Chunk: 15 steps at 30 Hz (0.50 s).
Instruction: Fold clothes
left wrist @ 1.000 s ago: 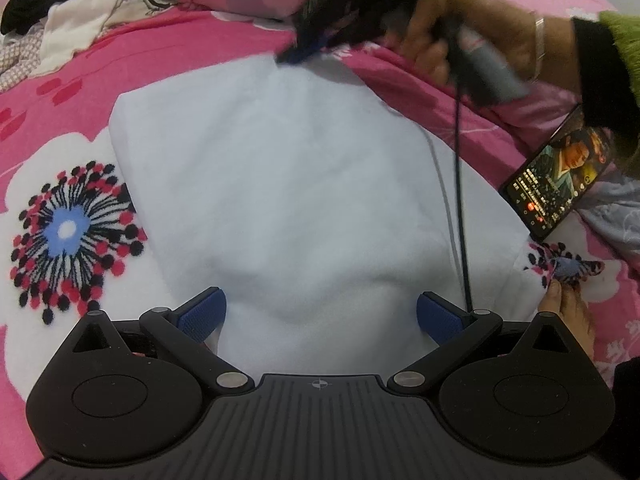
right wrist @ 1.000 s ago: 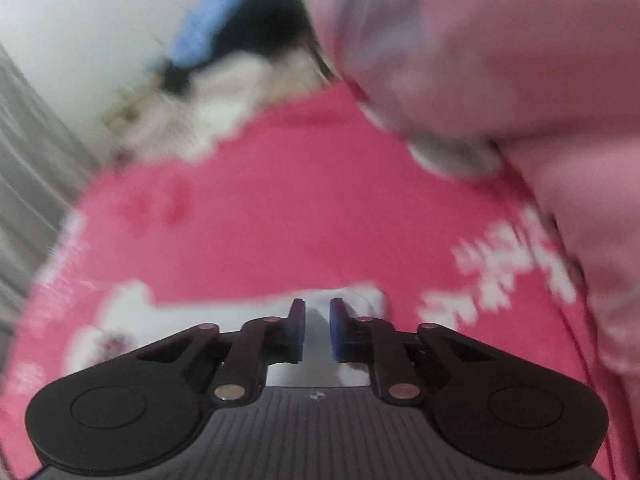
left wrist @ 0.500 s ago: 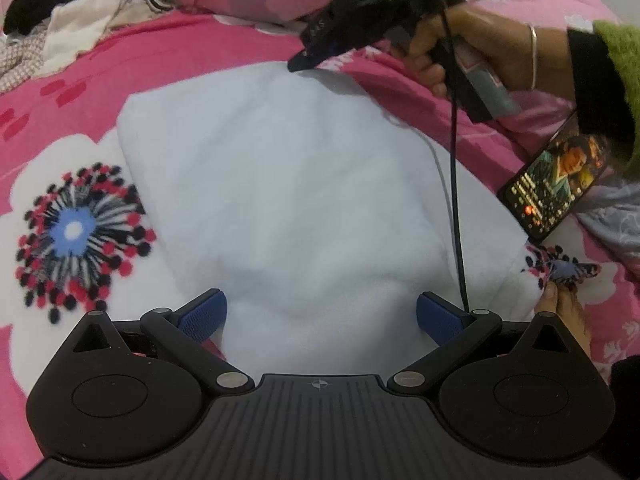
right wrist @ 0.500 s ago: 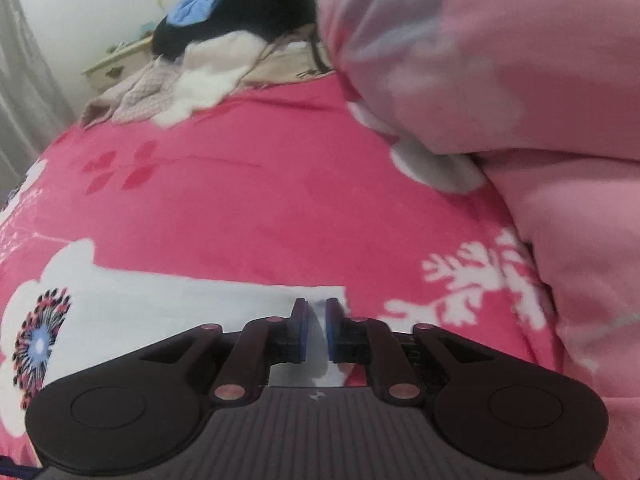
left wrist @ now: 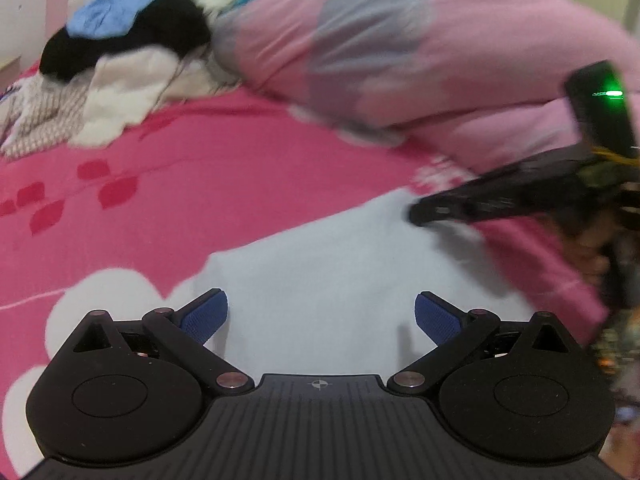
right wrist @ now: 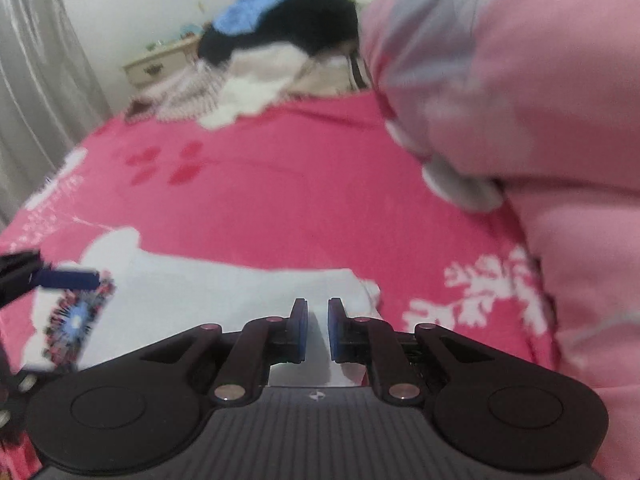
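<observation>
My left gripper [left wrist: 321, 318] hovers wide open and empty over the white cloth [left wrist: 340, 264] lying flat on the pink bedspread [left wrist: 200, 184]. My right gripper [right wrist: 318, 330] is nearly shut, seemingly pinching its far corner. I judge a fold is starting; next, my left needs 1 edge

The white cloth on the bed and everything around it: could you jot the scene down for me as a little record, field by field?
surface: pink floral bedspread
garment being folded: white cloth, lying flat
left gripper: jaws wide open over the cloth's near part
right gripper: jaws nearly together at the cloth's far corner; whether they pinch the fabric cannot be told
beside it: rumpled pink duvet
waiting at the back: pile of clothes, black, blue and white
</observation>
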Each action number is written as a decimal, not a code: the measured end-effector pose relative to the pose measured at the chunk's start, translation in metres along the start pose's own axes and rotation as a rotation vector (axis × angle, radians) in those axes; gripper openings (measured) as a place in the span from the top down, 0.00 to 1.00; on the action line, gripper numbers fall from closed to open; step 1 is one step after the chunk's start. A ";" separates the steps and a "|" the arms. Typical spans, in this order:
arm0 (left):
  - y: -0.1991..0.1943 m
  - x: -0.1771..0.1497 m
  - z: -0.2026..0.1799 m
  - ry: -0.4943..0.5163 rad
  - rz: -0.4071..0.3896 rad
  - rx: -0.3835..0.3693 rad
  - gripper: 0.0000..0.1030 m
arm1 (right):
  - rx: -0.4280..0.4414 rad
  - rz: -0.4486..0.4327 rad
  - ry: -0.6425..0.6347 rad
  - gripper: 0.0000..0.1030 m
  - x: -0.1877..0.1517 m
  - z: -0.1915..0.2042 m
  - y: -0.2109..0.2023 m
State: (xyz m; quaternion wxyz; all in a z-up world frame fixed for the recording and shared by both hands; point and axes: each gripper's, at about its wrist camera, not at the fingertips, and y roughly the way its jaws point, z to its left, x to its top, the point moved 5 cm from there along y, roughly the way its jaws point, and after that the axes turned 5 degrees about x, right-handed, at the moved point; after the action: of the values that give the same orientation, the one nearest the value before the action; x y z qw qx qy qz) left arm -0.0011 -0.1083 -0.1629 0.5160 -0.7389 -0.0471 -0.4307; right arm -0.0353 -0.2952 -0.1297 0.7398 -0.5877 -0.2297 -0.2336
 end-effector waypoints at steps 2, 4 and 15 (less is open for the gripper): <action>0.015 -0.006 0.014 -0.035 0.056 0.043 0.02 | -0.003 0.010 0.008 0.88 -0.003 -0.005 0.009; 0.019 -0.012 0.024 -0.073 0.066 0.035 0.02 | -0.005 0.001 0.020 0.89 -0.004 -0.008 0.013; -0.029 -0.010 0.027 -0.105 0.010 0.022 0.02 | 0.038 -0.074 -0.004 0.87 -0.009 0.017 -0.098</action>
State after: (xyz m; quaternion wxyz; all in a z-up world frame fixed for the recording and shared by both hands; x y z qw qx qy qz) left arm -0.0065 -0.0691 -0.1514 0.5231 -0.7549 -0.0750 -0.3884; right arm -0.1041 -0.2970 -0.0573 0.7412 -0.5651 -0.2572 -0.2551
